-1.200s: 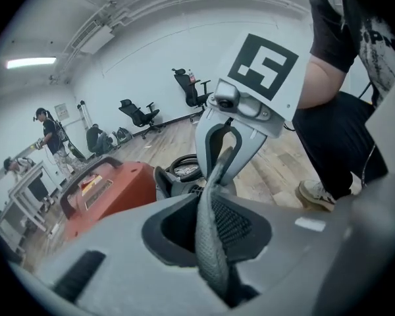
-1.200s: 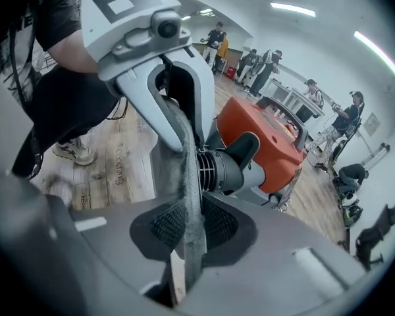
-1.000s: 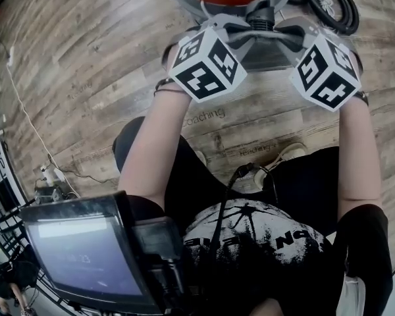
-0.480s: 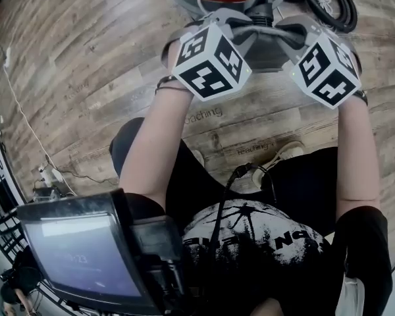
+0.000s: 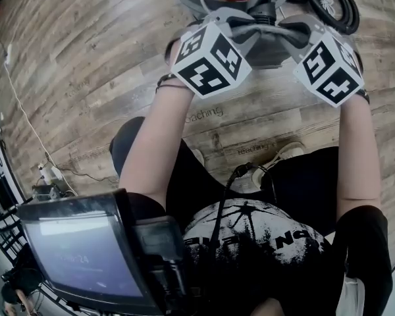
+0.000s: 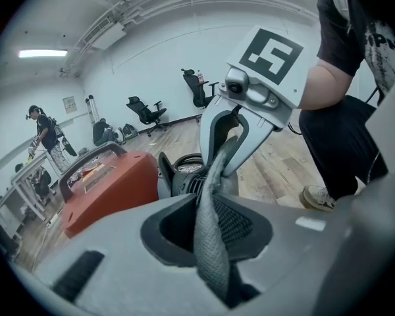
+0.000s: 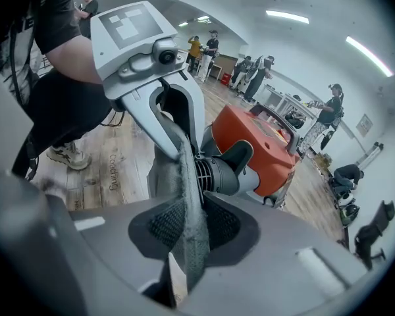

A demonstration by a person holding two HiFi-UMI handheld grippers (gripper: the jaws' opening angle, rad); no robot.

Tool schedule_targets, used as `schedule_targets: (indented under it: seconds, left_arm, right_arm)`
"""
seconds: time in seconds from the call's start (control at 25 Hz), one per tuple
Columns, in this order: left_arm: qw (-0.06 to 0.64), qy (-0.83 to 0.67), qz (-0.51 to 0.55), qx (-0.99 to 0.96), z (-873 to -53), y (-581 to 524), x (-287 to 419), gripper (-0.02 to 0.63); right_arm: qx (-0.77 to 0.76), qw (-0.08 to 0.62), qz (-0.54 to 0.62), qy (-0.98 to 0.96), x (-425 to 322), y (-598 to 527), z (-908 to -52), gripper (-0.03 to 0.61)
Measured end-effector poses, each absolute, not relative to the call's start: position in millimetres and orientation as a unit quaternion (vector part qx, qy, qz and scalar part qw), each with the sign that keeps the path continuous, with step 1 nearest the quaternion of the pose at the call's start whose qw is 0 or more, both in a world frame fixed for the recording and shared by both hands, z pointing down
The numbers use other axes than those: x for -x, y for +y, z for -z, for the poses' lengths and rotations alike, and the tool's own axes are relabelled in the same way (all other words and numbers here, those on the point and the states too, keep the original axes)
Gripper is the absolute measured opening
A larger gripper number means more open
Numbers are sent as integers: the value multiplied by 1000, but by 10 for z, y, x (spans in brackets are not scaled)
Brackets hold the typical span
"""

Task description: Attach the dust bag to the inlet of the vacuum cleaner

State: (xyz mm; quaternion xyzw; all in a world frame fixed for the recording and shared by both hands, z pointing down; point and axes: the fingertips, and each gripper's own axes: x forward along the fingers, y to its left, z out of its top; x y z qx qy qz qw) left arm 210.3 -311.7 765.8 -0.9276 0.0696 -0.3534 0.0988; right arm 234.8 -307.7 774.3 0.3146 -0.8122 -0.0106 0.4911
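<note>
- dust bag (image 6: 212,183): grey, coarse-woven cloth drawn into a taut band at the top centre of the head view, just before the black ribbed inlet (image 7: 217,175) of the orange vacuum cleaner (image 6: 108,189).
- left gripper (image 6: 209,232): jaws narrow, just been easing apart, bag cloth pinched between them.
- right gripper (image 7: 187,236): likewise narrow, just been opening, clamped on the bag's opposite edge.

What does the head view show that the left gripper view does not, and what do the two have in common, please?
Only the head view shows the screen at the person's chest and the white cable lying to the person's left. Only the left gripper view shows the office chairs, the ceiling light and the handle on top of the vacuum cleaner. Both show the orange vacuum cleaner, the grey dust bag, the wooden floor and the person's pale shoe.
</note>
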Motion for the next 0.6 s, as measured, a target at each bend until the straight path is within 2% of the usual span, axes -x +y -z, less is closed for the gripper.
schedule_targets:
  seconds: [0.04,0.12,0.2,0.24,0.28,0.36,0.52,0.6]
  left_arm:
    - [98,69,350,929,-7651,-3131,-2095,68]
    - [94,69,341,933,-7631,-3158,-2056,132]
    - [89,66,337,935,-7632,-3143,-2010,223]
    - [92,63,336,935,-7634,-3118,-1991,262]
    - [100,62,336,935,-7628,-3092,-1976,275]
    - [114,65,324,937,-7565,-3050,-1954,302]
    - [108,84,268,954,-7305,-3039,-1926,305]
    - [105,93,243,960,-7172,-3084,-1875,296]
  right_arm:
    - [-317,491,11,-812,-2352,-3089,-7736,72]
    - [-313,485,4,-816,-2358,-3084,-7713,114]
    - [-303,465,-15,-832,-2350,-3033,-7657,220]
    - [-301,449,-23,-841,-2339,-3008,-7603,252]
    - [-303,434,-26,-848,-2329,-2993,-7538,275]
    - [-311,413,-19,-856,-2320,-2991,-7408,281]
    - [-336,360,9,-870,-2319,-3033,-7120,281]
    - [-357,321,26,-877,-2327,-3120,-6913,244]
